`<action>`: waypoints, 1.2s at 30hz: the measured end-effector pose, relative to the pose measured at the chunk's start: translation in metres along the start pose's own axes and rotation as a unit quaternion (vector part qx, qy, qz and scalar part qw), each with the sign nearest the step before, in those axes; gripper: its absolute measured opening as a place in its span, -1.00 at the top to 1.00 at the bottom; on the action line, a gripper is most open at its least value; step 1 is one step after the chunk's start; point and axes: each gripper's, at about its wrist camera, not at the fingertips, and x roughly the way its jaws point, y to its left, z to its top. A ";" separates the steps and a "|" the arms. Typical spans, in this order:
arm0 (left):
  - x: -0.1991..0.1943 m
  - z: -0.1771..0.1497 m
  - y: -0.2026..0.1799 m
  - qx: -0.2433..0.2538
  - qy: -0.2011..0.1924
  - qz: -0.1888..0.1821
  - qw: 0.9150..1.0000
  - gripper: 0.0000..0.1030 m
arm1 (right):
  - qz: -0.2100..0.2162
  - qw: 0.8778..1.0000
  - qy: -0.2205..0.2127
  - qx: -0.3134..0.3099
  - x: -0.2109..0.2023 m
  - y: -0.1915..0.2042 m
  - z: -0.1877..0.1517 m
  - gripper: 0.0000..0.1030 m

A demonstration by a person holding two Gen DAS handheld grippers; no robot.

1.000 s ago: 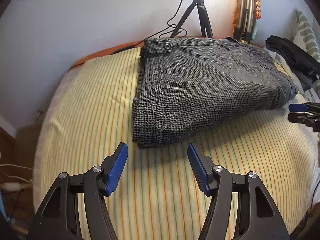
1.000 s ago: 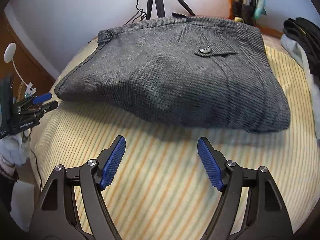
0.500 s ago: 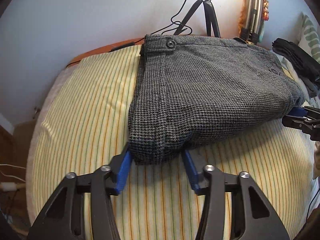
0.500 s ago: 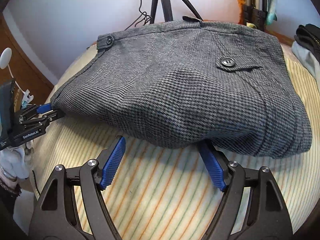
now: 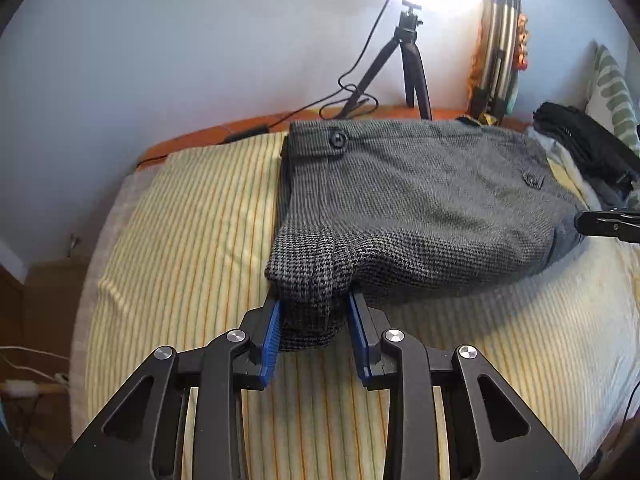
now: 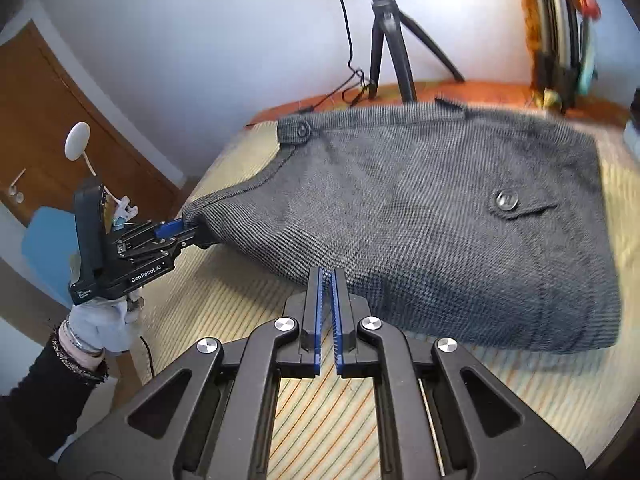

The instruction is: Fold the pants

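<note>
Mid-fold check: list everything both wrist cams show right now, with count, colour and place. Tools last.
pants: one, grey houndstooth, folded on the bed, near edge gripped at two spots
bedsheet: one, yellow striped, under the pants
tripod: one, black, behind the bed by the wall
dark clothes: one pile, black, far right of the bed
door: one, brown, left side
left tool: shut on the pants' near-left corner, blue pads
right tool: closed on the near edge, blue pads almost touching
</note>
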 end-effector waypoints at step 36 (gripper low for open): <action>0.010 0.021 -0.005 0.046 0.022 0.017 0.999 0.37 | 0.074 0.979 0.003 0.190 0.010 -0.054 -0.011 0.62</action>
